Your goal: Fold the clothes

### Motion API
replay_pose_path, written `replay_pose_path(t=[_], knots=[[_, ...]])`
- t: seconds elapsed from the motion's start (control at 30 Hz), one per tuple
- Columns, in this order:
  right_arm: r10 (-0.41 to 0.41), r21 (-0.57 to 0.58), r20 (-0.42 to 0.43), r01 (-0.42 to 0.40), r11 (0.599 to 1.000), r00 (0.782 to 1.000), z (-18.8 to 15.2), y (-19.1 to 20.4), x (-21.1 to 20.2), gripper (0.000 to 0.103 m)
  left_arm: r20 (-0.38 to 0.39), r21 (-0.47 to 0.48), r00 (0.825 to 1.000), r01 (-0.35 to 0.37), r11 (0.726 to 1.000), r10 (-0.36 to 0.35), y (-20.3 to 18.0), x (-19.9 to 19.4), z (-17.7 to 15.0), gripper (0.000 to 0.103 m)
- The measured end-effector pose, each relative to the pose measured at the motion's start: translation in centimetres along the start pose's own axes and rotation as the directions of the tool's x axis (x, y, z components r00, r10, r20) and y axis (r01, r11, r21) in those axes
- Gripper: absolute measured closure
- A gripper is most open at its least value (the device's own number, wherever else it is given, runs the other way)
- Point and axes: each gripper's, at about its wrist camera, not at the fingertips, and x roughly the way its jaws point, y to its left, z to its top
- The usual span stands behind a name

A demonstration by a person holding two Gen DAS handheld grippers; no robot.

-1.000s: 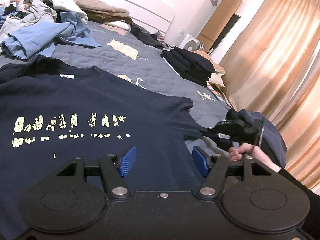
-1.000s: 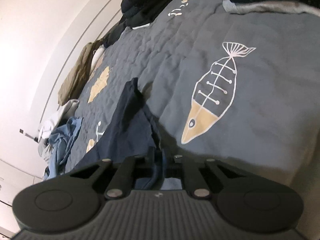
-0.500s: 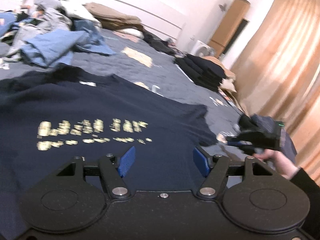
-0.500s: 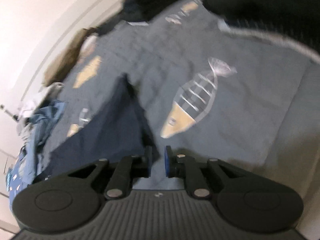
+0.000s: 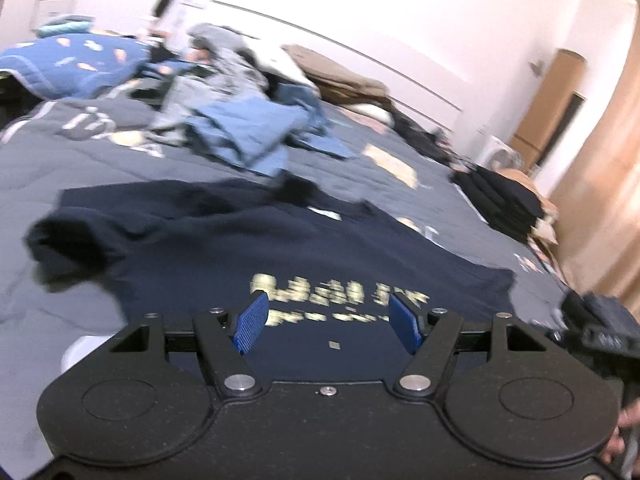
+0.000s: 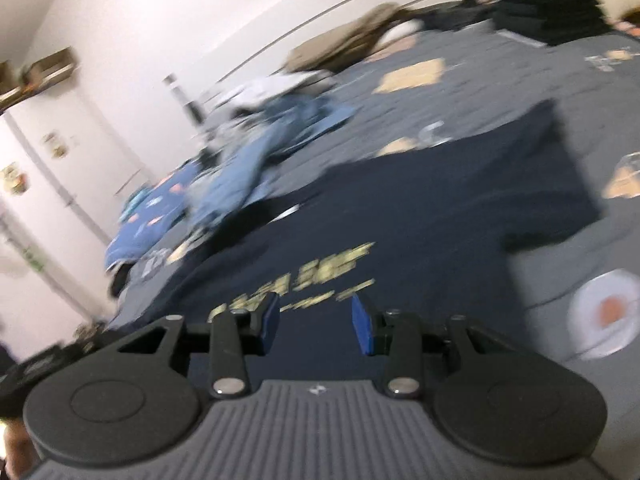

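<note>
1. The left gripper stands with its blue pads wide apart and nothing between them; it hangs low in the left wrist frame, above the printed chest of the navy T-shirt.
2. The right gripper has its jaws opening, and no cloth sits between them; it too hovers over the shirt's lower front, bottom centre of the right wrist frame.
3. The T-shirt lies spread face up on the grey quilt, filling the middle of both frames. Its gold lettering sits just beyond the pads.
4. Risk: the sleeve at the left of the left wrist frame looks bunched and curled. Folded as it lies, I judge it would leave a lump inside the fold.
5. Risk: with neither gripper holding cloth, a pinch that catches only the top layer would drag the front off the back and skew the shirt.
6. Risk: both views are smeared, so a grab made in haste could miss the hem or catch the quilt as well.
7. Risk: the loose blue clothes lie close behind the collar, upper centre, and could snag if the shirt slides that way.
8. Pose: both grippers tilt moderately downward, side by side. In the left wrist view the right gripper's body shows at the right edge, with the person's fingers below it.
</note>
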Motion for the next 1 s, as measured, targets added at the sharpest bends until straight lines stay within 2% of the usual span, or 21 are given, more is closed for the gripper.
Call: replay_pose_path(t=[0.13, 0.27, 0.37, 0.57, 0.63, 0.73, 0.8, 0.9, 1.0], knots=[[0.087, -0.006, -0.046, -0.088, 0.996, 0.995, -1.2, 3.5, 1.7, 0.063, 0.035, -0.087, 0.995, -0.089, 0.992, 0.092, 3.3, -0.8, 0.8, 0.037], [0.175, 0.011, -0.06, -0.174, 0.985, 0.983, -1.6, 5.4, 3.2, 0.063, 0.036, -0.252, 0.989, -0.133, 0.959, 0.146, 8.0, -1.2, 1.9, 0.037], [0.215, 0.001, -0.066, -0.216, 0.977, 0.974, -1.9, 6.1, 3.9, 0.063, 0.03, -0.43, 0.986, -0.138, 0.892, 0.167, 12.2, -1.5, 2.5, 0.037], [0.264, 0.039, -0.092, -0.261, 0.964, 0.96, -2.3, 6.5, 4.6, 0.062, 0.041, -0.645, 0.989, -0.082, 0.76, 0.141, 17.8, -1.1, 2.6, 0.031], [0.278, 0.038, -0.098, -0.276, 0.96, 0.955, -2.3, 6.8, 4.7, 0.06, 0.046, -0.679, 0.992, -0.054, 0.732, 0.115, 18.6, -0.6, 2.8, 0.029], [0.285, 0.028, -0.109, -0.284, 0.958, 0.952, -2.5, 7.5, 4.9, 0.059, 0.03, -0.689, 0.994, -0.054, 0.722, 0.103, 19.0, 0.2, 3.1, 0.027], [0.298, 0.024, -0.118, -0.297, 0.954, 0.947, -2.8, 8.1, 5.0, 0.059, 0.02, -0.708, 0.995, -0.054, 0.704, 0.096, 19.4, 0.9, 3.1, 0.026], [0.315, 0.009, -0.132, -0.317, 0.948, 0.94, -3.2, 9.0, 4.9, 0.058, -0.006, -0.744, 0.995, -0.071, 0.665, 0.099, 20.1, 1.8, 2.6, 0.026], [0.327, -0.009, -0.144, -0.332, 0.943, 0.934, -3.6, 9.9, 4.7, 0.057, -0.031, -0.758, 0.994, -0.092, 0.646, 0.106, 20.8, 2.6, 2.2, 0.026]])
